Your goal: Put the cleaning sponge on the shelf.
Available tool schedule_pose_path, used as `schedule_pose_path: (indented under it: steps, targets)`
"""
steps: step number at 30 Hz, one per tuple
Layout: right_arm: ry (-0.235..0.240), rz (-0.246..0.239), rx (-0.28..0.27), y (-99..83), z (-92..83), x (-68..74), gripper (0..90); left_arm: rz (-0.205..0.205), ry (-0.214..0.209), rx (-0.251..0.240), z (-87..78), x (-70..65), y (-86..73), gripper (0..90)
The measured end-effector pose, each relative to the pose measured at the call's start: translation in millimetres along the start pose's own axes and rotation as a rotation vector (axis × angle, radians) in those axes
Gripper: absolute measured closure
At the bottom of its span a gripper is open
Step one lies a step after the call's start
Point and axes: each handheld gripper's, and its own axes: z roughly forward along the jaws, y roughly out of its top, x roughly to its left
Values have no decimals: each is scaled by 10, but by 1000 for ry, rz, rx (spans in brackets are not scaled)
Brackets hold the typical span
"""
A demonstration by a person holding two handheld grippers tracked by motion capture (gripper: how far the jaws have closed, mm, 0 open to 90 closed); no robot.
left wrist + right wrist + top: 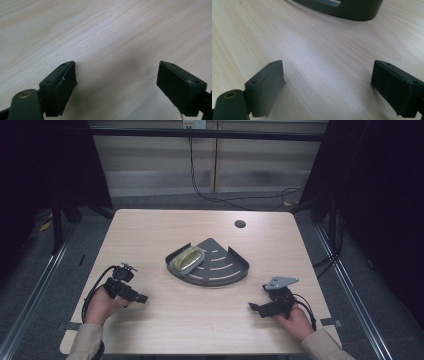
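A dark fan-shaped tray [220, 265] is seen near the middle of the pale wooden counter [150, 230], with a yellowish oval dish [188, 260] lying in its left part, and it sits farther from the person than both tongs, roughly between them and well apart from each. The left tongs [141, 298] are held low over the near left of the counter with the jaws spread wide and nothing between them, bare wood being seen beneath them in the left gripper view [116, 80]. The right tongs [253, 307] are held at the near right, likewise spread and empty [328, 82], and the curved wall of the tray [352, 10] is seen ahead of them at the far edge of the right gripper view.
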Motion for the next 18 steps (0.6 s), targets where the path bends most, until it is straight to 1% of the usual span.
schedule_pose_path:
  steps: [3, 4, 5, 6, 8, 11, 13, 14, 16, 17, 18]
  targets:
    - [1, -3, -2, 0, 2, -2, 109, 10, 11, -36, 8, -27, -50, 151]
    - [2, -2, -2, 0, 2, -2, 109, 19, 18, -49, 9, -28, -65, 151]
    - [2, -2, -2, 0, 2, -2, 108, 22, 15, -56, 7, -28, -79, 151]
    - [0, -3, -2, 0, 1, -2, 109, 16, 14, -69, 10, -33, -93, 149]
    - [1, -2, -2, 0, 2, -1, 108, 21, 13, -80, 5, -26, -114, 147]
    - [2, -2, -2, 0, 2, -2, 109, 26, 25, -99, 14, -44, -140, 144]
    - [2, -2, -2, 0, 2, -2, 109, 43, 36, -110, 26, -65, -160, 127]
    - [2, -2, -2, 0, 2, -2, 109, 43, 36, -110, 26, -65, -160, 124]
    - [2, -2, -2, 0, 2, -1, 109, 63, 55, -114, 35, -87, -179, 119]
    - [0, -2, -2, 0, 2, -1, 109, 72, 62, -119, 43, -98, -186, 113]
    - [2, -2, -2, 0, 2, -2, 108, 72, 64, -130, 58, -113, -198, 78]
